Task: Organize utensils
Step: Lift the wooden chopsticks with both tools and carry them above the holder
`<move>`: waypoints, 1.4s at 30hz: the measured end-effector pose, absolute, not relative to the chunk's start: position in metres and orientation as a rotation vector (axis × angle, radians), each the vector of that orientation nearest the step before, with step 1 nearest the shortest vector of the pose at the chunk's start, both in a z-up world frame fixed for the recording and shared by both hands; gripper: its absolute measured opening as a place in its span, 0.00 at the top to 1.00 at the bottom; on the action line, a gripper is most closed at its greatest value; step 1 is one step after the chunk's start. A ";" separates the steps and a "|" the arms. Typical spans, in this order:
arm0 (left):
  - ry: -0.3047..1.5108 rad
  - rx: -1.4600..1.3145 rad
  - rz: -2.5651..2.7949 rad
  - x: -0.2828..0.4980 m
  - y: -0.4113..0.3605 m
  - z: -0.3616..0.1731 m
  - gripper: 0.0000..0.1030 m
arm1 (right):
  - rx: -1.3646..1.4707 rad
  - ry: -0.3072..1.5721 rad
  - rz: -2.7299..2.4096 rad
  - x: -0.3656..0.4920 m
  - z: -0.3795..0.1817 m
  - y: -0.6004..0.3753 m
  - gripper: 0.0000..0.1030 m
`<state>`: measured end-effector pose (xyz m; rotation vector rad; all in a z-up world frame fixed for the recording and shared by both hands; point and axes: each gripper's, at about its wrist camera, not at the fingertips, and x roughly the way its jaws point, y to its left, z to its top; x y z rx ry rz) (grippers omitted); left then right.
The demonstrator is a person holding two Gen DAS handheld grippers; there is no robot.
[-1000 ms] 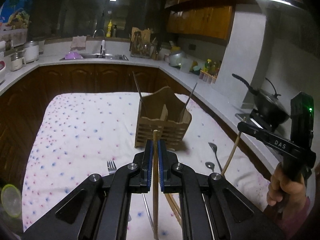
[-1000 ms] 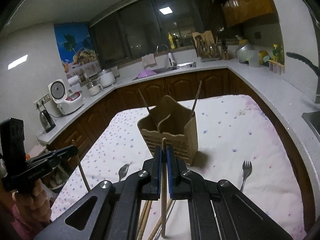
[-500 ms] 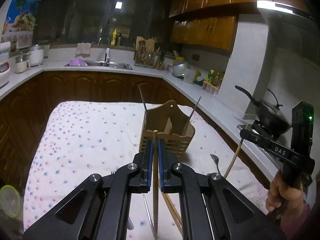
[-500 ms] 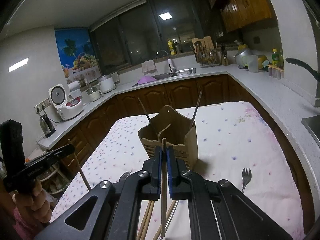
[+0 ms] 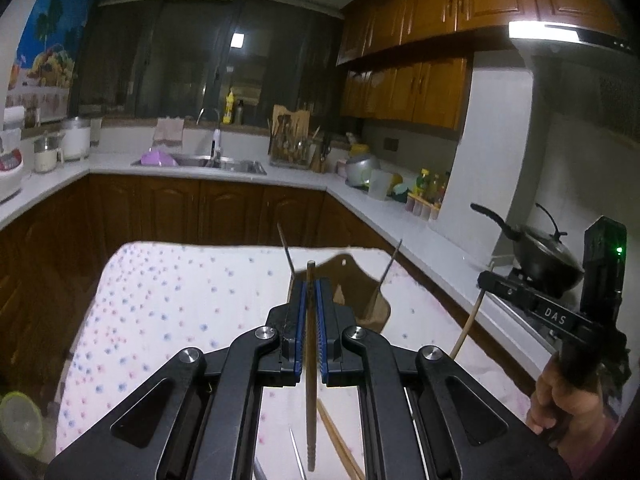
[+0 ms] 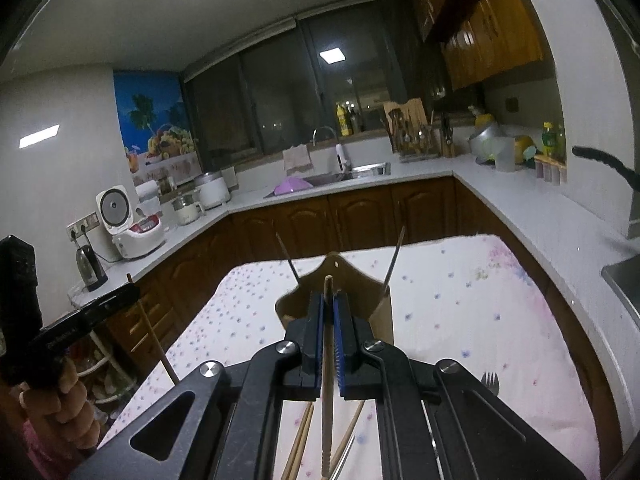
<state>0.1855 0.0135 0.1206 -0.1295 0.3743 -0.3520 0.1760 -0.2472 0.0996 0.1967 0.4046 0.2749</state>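
White tablecloth (image 5: 168,304) speckled with blue and pink dots. On it, a light-brown wooden utensil holder (image 6: 380,308) — two dark grey metal rods (image 6: 394,258) rising from it. Nearer than the holder, black grippers with blue pads (image 5: 298,332), each on a tan wooden chopstick (image 5: 310,392). Beyond the holder, dark brown cabinets (image 5: 224,212) under a white countertop (image 6: 500,196) — lilac bowl (image 6: 292,186) by the sink.

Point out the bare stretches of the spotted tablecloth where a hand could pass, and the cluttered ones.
Free: the tablecloth left of the wooden utensil holder, out to its left edge, and the stretch right of the holder, bordered by the fork near the front. Crowded: just below both hand-held grippers, where loose chopsticks lie crossed.
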 end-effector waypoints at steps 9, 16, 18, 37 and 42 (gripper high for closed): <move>0.254 -0.105 -0.338 0.213 0.006 0.152 0.96 | 0.197 0.310 0.252 0.204 0.127 -0.249 0.95; 0.189 -0.107 -0.342 0.237 -0.005 0.172 0.96 | 0.200 0.231 0.221 0.229 0.146 -0.250 0.95; 0.164 -0.112 -0.339 0.246 -0.009 0.177 0.96 | 0.198 0.212 0.206 0.234 0.150 -0.252 0.95; 0.169 -0.231 -0.228 0.335 -0.021 0.131 0.96 | 0.222 0.182 0.129 0.295 0.110 -0.261 0.95; 0.222 -0.232 -0.223 0.341 -0.022 0.101 0.96 | 0.243 0.219 0.122 0.299 0.084 -0.261 0.95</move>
